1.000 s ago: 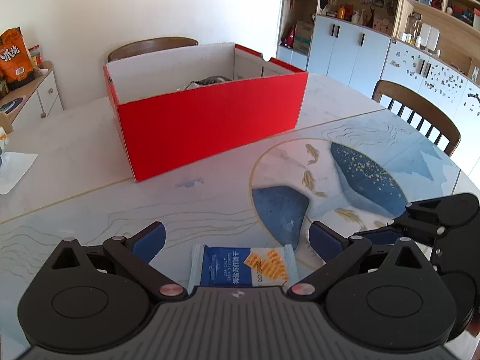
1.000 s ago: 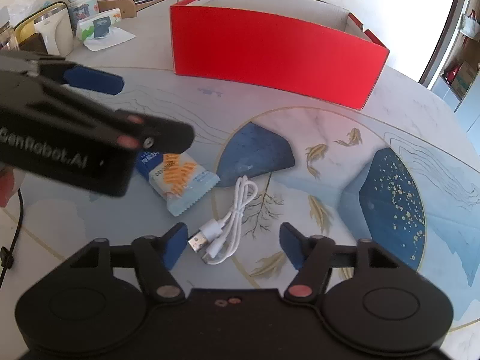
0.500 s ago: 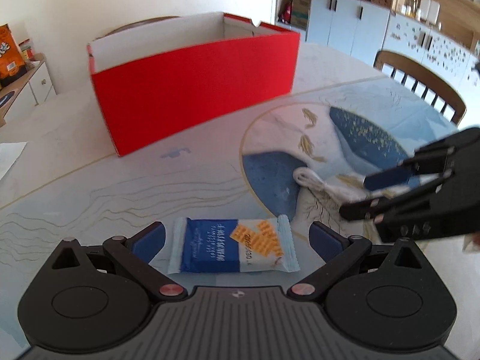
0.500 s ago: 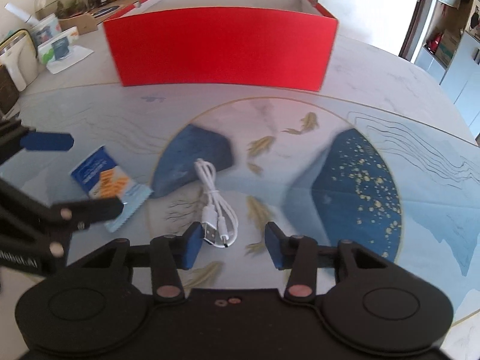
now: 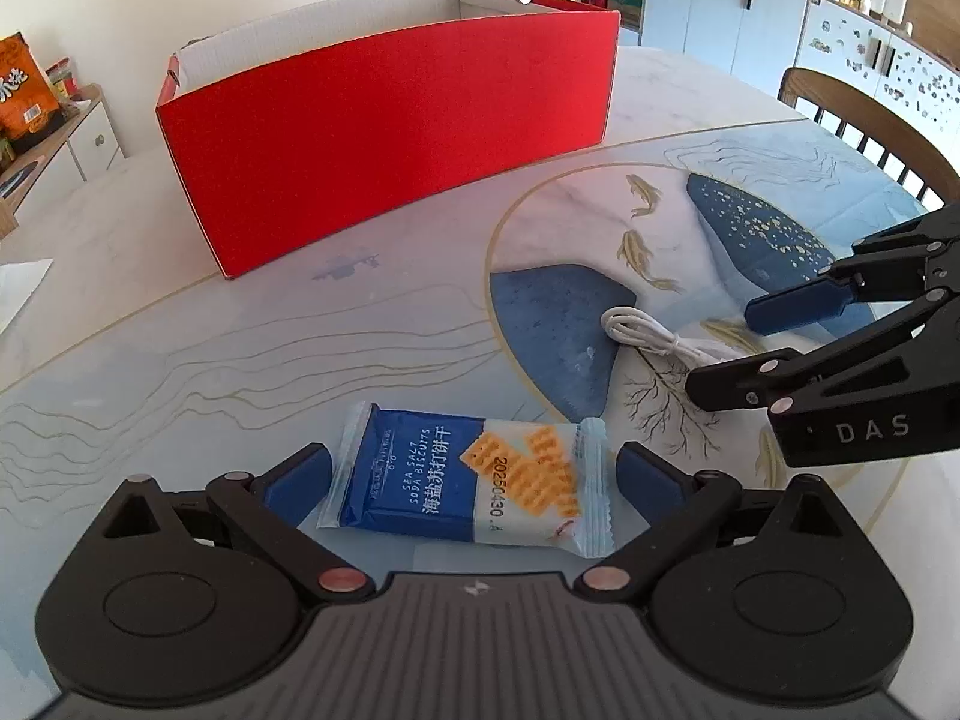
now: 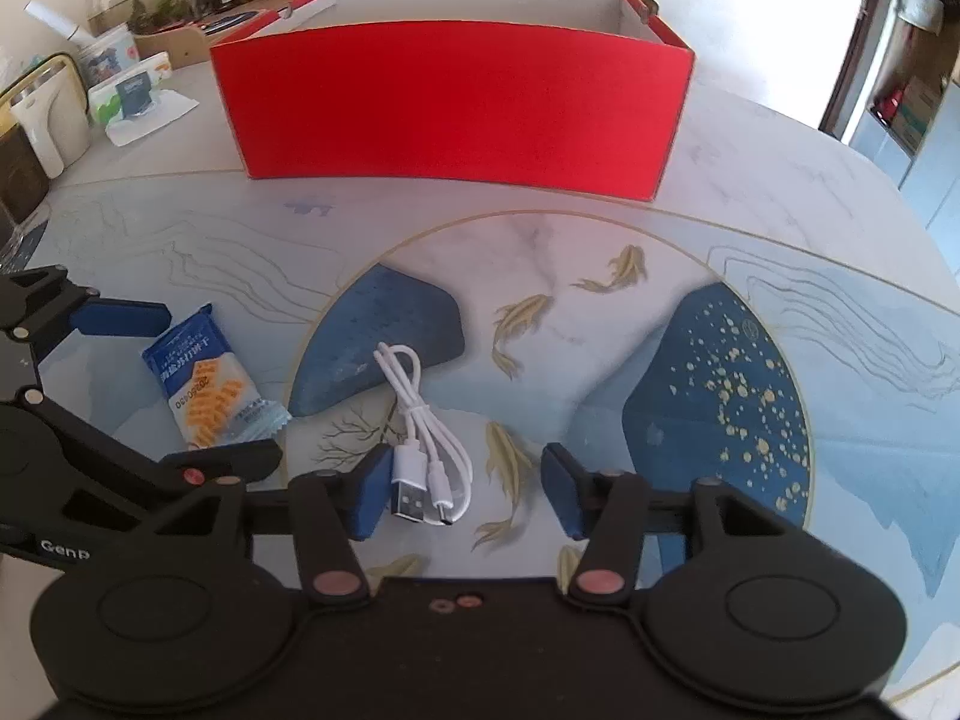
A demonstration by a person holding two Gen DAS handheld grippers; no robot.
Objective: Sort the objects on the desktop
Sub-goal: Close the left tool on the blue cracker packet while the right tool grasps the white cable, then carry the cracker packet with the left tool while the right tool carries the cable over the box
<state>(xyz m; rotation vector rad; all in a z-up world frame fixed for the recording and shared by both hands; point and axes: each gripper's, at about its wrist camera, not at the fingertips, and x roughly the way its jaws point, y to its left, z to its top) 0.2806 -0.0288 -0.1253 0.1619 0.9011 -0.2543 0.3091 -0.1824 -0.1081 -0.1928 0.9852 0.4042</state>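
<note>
Red box (image 5: 384, 138) contents hidden; left tongs (image 5: 474, 480), right tongs (image 6: 462, 489) apart, empty.

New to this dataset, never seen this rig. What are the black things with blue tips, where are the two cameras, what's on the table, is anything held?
The black things are two hand-held grippers, one in each of a person's hands; no robot arm is involved. Each carries a fisheye camera looking forward along its two blue-padded fingers, so each picture shows its own gripper at the bottom and the other one at the side.

In the left wrist view, the left gripper stands open around a blue biscuit packet, pads not touching it. In the right wrist view, the right gripper is open over the plug end of a coiled white USB cable; its jaws have just been closing. Both items lie flat on the patterned table.

Behind them stands an open red cardboard box. Nothing is held yet.
</note>
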